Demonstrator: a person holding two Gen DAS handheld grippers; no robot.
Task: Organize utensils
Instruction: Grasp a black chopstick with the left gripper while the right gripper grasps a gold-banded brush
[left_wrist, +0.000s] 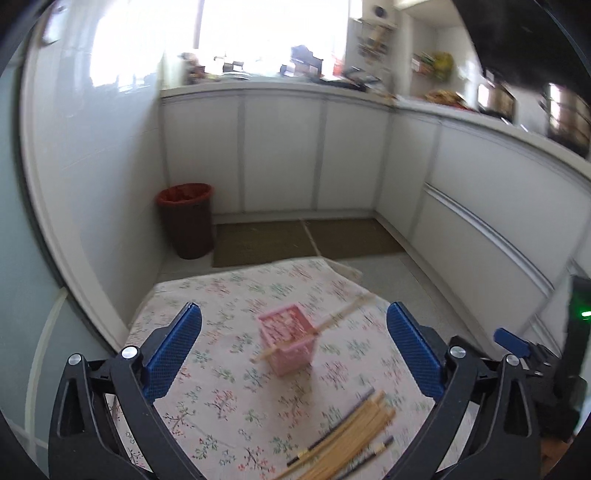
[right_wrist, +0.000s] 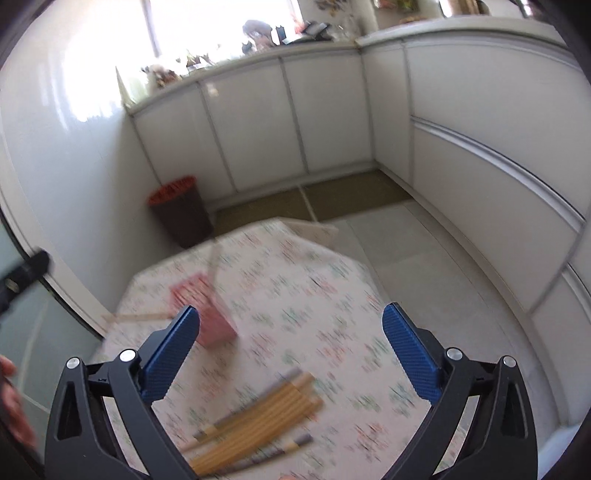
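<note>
One small pink plastic basket with holes (left_wrist: 286, 338) sits on the flowery cloth, out past the fingertips. Two light wooden chopsticks (left_wrist: 325, 325) poke out of it. One loose pile of wooden chopsticks (left_wrist: 347, 435) lies between the fingers, too many and too blurry to count. One brown round bin with a red bag (left_wrist: 186, 219) stands far ahead, left of the fingers

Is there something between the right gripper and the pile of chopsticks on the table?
Nothing visible. The right gripper is open above the floral cloth, and the chopstick pile lies just below it; the pink basket stands aside, farther left.
</note>
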